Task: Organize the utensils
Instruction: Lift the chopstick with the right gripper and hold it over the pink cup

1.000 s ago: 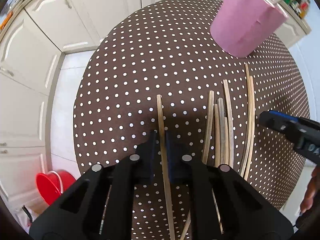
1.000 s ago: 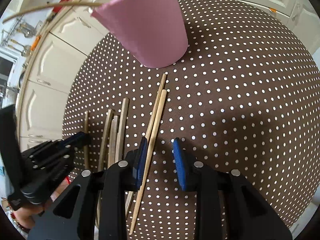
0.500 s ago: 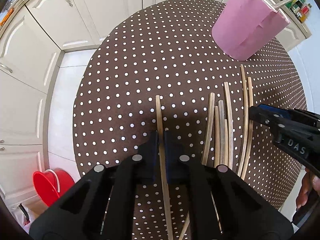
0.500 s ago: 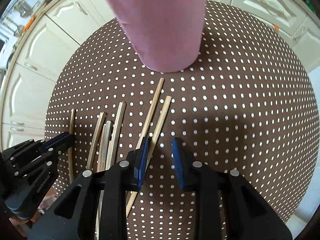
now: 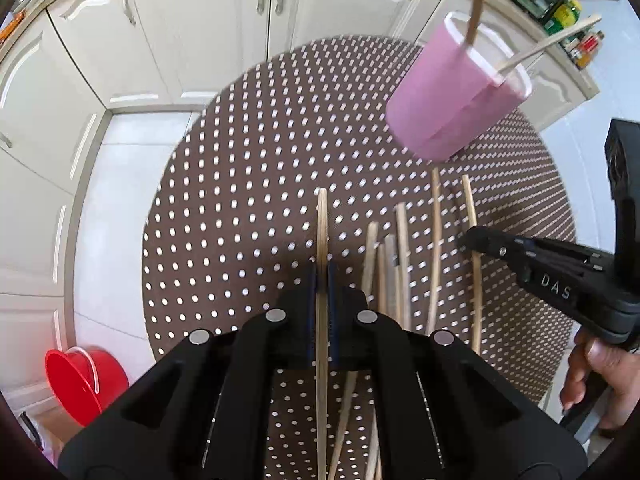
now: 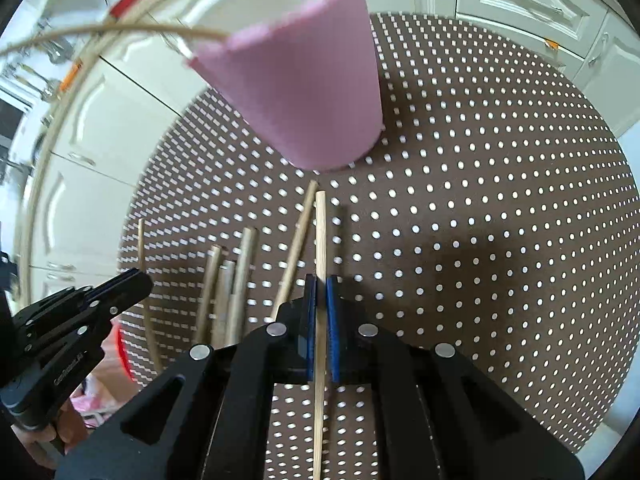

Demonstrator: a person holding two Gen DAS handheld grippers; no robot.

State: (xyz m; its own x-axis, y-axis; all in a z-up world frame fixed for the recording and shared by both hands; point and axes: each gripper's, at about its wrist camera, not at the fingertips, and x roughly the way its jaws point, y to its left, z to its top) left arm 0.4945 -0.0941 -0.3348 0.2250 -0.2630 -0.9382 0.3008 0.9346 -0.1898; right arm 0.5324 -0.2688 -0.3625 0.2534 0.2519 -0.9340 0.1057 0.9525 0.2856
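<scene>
Gripping with both tools at once here, we have a chopstick pinched in each one. Our left gripper (image 5: 322, 280) has its blue pads pressed together on a pale wooden chopstick (image 5: 321, 240), which runs straight up between the jaws and reaches out past them over the brown polka-dot tablecloth (image 5: 240, 184). Our right gripper (image 6: 320, 292) is clamped just as tight on a second chopstick (image 6: 320, 236); its far tip points at the base of the pink cup (image 6: 308, 92) and stops just short of it.

Between the two grippers, a loose bunch of chopsticks (image 5: 390, 272) lies on the cloth, roughly side by side, and one more chopstick (image 6: 298, 240) lies slanted just left of the one in our right gripper, its tip close to the cup too. The pink cup stands upright at the far side of the round table, with a few sticks leaning out over its white rim (image 5: 516, 60).

From the left wrist view we see the right gripper coming in from the right edge, a hand (image 5: 596, 376) wrapped around its handle. Off the table, a red bucket (image 5: 84, 384) sits on the pale floor, and cream cabinet doors (image 5: 208, 28) run behind
</scene>
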